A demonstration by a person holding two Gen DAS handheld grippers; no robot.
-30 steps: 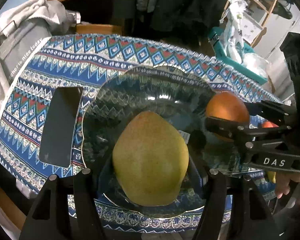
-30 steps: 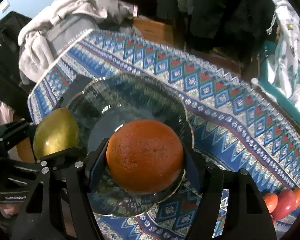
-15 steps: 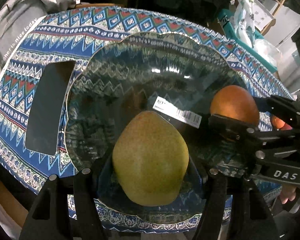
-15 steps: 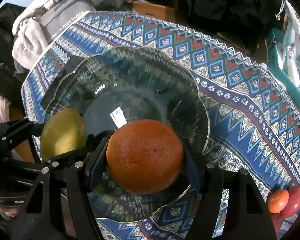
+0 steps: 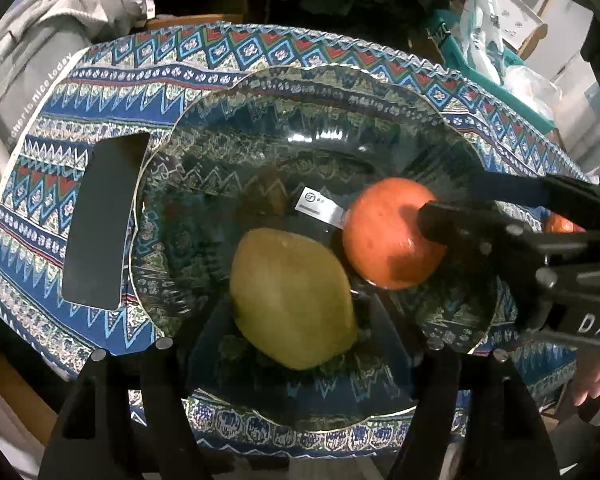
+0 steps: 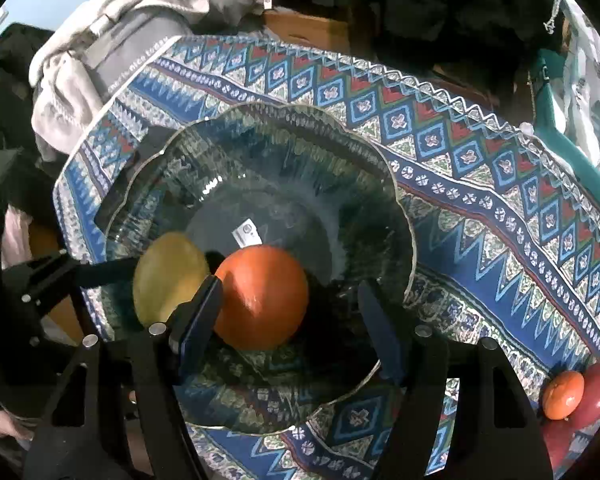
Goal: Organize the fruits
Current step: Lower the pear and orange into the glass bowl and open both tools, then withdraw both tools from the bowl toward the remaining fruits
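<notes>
Fingers of the left gripper [image 5: 296, 320] are opening around the yellow-green pear-shaped fruit [image 5: 294, 298], which lies between them on the floor of the clear scalloped glass bowl [image 5: 300, 80]; neither pad appears to press it now. The right gripper [image 6: 290, 320] also stands parted about the round orange fruit [image 6: 262, 296]: its left pad sits against the fruit's side, the right pad is clearly apart, so the orange rests loose in the bowl, touching or just beside the pear. Both fruits sit near the bowl's label, on the blue patterned tablecloth [image 6: 480, 216]. More small red and orange fruits [image 6: 576, 392] wait at the cloth's edge.

Risk, as I judge it: lifting out crooked could nudge either round fruit, rolling one against the other, or a finger could catch the glass rim and shift the bowl toward the dark flat rectangle [image 5: 100, 220] beside it.
</notes>
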